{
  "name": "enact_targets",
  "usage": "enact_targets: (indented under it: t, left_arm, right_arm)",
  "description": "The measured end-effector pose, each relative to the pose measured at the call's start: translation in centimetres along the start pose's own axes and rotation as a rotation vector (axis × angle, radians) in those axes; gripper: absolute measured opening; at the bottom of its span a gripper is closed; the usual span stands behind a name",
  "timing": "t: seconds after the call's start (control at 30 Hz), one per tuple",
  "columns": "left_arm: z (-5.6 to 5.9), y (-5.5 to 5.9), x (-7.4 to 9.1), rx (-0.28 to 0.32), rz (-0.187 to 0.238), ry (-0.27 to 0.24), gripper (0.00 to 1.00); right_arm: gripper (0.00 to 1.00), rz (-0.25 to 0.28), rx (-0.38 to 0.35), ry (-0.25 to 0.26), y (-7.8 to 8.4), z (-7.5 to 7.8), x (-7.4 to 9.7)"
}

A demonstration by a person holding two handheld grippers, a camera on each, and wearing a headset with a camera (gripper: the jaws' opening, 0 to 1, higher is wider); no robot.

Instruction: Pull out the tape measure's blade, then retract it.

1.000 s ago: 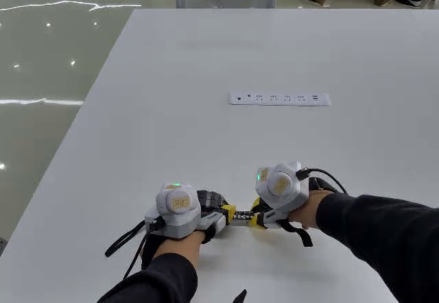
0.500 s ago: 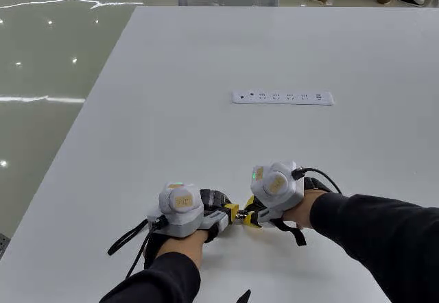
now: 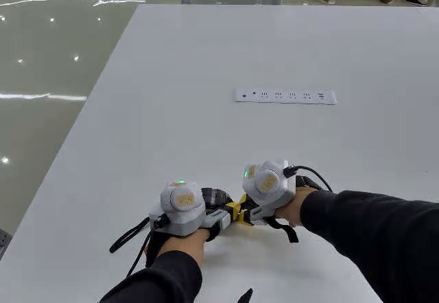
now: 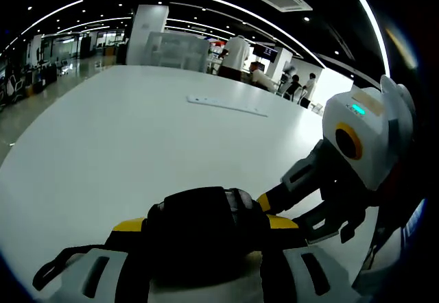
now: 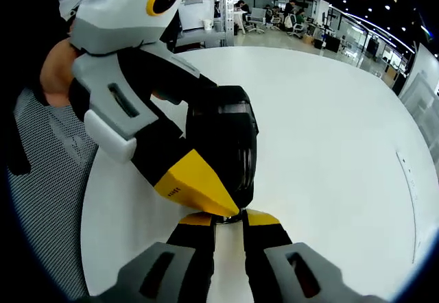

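Note:
A black tape measure (image 4: 200, 205) sits between the jaws of my left gripper (image 4: 204, 229), which is shut on its case. In the head view the case (image 3: 215, 197) rests low on the white table (image 3: 206, 77), near its front edge. My right gripper (image 5: 230, 219) faces the case (image 5: 226, 135) from close by. Its yellow-tipped jaws are shut on the blade's end (image 5: 229, 215), right at the case's mouth. Almost no blade shows between the two grippers. The left gripper (image 3: 230, 212) and right gripper (image 3: 245, 215) nearly touch tip to tip.
A white power strip (image 3: 285, 97) lies flat in the middle of the table, well beyond the grippers. Black straps (image 3: 127, 238) trail from the left gripper. The table's left edge (image 3: 82, 128) drops to a glossy floor. People stand beyond the far end.
My right gripper has moved left toward the left gripper. The short stretch of blade between them has shrunk to almost nothing. The left gripper has stayed in place.

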State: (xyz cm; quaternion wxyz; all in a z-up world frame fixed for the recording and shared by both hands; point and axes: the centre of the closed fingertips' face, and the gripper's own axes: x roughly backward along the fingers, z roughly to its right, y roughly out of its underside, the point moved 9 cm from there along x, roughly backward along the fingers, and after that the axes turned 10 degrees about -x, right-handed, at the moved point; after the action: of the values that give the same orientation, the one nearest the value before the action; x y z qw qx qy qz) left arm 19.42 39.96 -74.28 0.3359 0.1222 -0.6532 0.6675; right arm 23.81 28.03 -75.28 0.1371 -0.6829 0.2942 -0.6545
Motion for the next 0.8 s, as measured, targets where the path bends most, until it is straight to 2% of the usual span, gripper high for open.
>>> enact_targets:
  t: [0.23, 0.8]
  left_arm:
    - [0.01, 0.03, 0.02, 0.0, 0.003, 0.0, 0.61]
    - [0.04, 0.04, 0.03, -0.001, 0.003, 0.001, 0.61]
  right_arm:
    - [0.11, 0.002, -0.023, -0.011, 0.12, 0.17, 0.05]
    - [0.12, -0.011, -0.018, -0.007, 0.11, 0.12, -0.02]
